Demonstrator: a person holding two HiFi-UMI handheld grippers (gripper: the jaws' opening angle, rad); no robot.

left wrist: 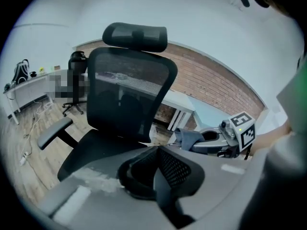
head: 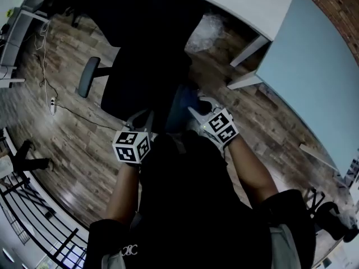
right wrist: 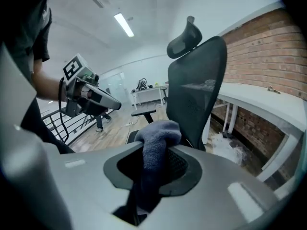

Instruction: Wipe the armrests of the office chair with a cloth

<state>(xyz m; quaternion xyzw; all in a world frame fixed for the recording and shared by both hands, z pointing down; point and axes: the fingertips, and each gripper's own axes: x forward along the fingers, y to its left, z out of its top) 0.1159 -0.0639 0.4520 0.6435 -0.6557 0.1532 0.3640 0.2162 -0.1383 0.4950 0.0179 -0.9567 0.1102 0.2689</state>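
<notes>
A black mesh office chair (head: 147,66) stands in front of me, its left armrest (head: 88,76) sticking out to the left. In the right gripper view, my right gripper (right wrist: 153,162) is shut on a grey-blue cloth (right wrist: 156,138) that bunches above the jaws. It hovers at the chair's right side (head: 196,110), and the cloth (head: 182,102) covers what is under it. My left gripper (left wrist: 156,169) is shut with nothing in it and sits near the seat's front (head: 140,117). The left gripper view shows the chair back (left wrist: 129,95), the armrest (left wrist: 53,132) and the right gripper (left wrist: 216,140).
A white desk (head: 247,1) and a light blue panel (head: 308,72) stand on the right by a brick wall (right wrist: 259,51). Crumpled plastic (head: 205,29) lies under the desk. A power strip with its cable (head: 52,104) lies on the wood floor, and a black railing (head: 33,217) stands at lower left.
</notes>
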